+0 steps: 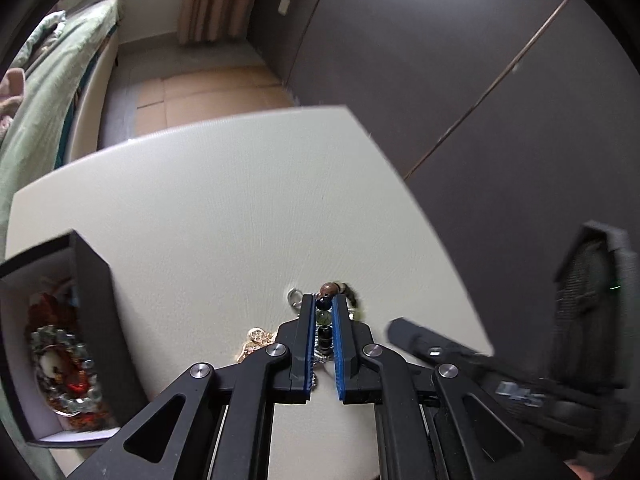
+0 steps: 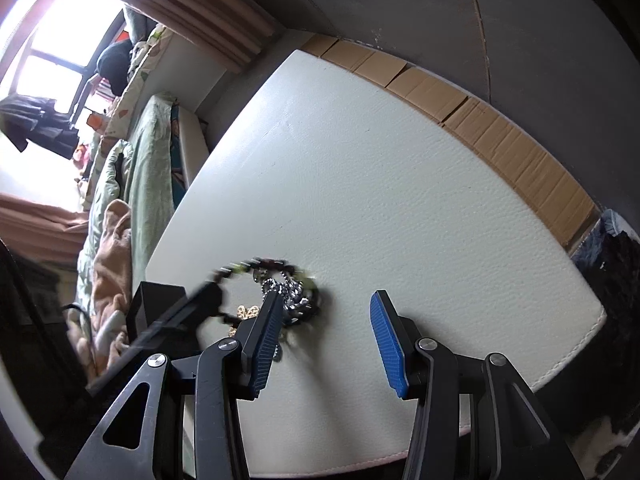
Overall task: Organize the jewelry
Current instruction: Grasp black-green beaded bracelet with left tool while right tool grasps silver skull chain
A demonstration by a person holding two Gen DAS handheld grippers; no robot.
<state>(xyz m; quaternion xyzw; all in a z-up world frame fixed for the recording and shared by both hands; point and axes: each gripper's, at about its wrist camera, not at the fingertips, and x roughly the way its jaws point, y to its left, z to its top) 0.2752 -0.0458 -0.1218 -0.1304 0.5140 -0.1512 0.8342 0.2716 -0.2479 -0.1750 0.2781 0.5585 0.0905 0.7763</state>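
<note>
Beads [image 1: 325, 322] on a string sit between the blue pads [image 1: 308, 344] of the left gripper [image 1: 323, 304]. Its jaws are almost together and they pinch the beads. You can see a brown bead at the top, then a dark blue one, a green one and a black one. More of the bead string curls past the tips, toward 1 o'clock.

A small silver ring [image 1: 293, 296] lies on the white table [image 1: 208, 208], just beside the tip of the left pad, at 10 o'clock from it. A gold piece [image 1: 256, 342] lies on the table near the gripper, at 8 o'clock from the tips. A silver chain [image 1: 318, 356] shows low down between the pads.

A black box [image 1: 90, 304] stands open at 9 o'clock in the left view. It holds more shiny things [image 1: 64, 364] in red, green and white.

The right gripper [image 2: 324, 298] has its jaws spread apart, and only bare table shows between its pads. In its view the bead string [image 2: 260, 264] makes a blurry loop at 10 o'clock from the tips. The silver chain [image 2: 292, 296] is bunched up inside that loop, just beside the tip of the left pad. The left gripper [image 2: 200, 304] comes in from 9 o'clock as a dark blur and meets the loop. The box [image 2: 156, 304] stands behind it, at the table's edge. A bed with green cloth [image 2: 148, 168] is past the table, toward 10 o'clock.
</note>
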